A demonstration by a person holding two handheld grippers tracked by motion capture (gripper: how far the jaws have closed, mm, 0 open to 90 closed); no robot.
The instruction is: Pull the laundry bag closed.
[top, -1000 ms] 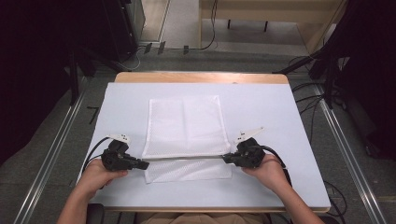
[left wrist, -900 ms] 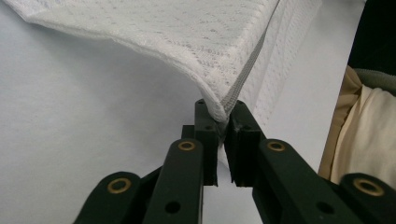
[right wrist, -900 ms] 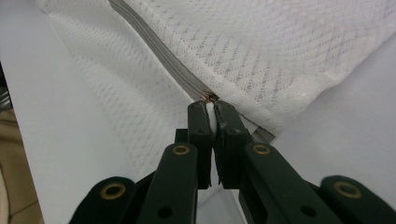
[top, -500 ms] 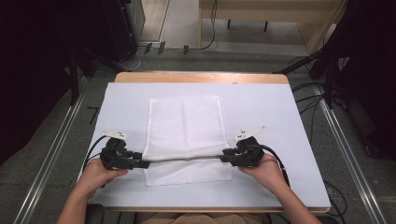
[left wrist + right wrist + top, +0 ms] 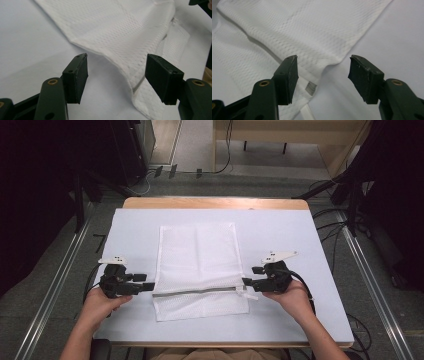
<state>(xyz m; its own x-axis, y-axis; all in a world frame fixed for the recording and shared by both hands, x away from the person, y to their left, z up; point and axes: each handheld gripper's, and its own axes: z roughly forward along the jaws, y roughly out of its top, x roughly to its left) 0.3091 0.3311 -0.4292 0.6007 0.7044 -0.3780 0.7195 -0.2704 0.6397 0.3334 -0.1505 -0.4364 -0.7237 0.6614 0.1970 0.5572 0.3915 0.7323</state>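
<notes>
High view: a white mesh bag [image 5: 197, 267] lies flat near the middle of the bench [image 5: 300, 235], its long sides running from the far edge toward the near edge, with a grey zipper [image 5: 195, 291] crossing it close to its near end. Left gripper [image 5: 148, 286] rests at the bag's left edge, level with the zipper, held by the person's left hand [image 5: 100, 302]. Right gripper [image 5: 246, 281] rests at the bag's right edge, at the zipper's other end, held by the right hand [image 5: 292, 295]. A white pull tab [image 5: 247, 293] lies on the bench just beside the right gripper.

Left gripper view: the left gripper [image 5: 116, 75] has its jaws spread wide and grips nothing; the bag's edge [image 5: 125, 72] and the zipper end lie between and beyond them.

Right gripper view: the right gripper [image 5: 323, 72] likewise stands wide open and empty, with the bag's edge [image 5: 329, 63] between its jaws.
</notes>
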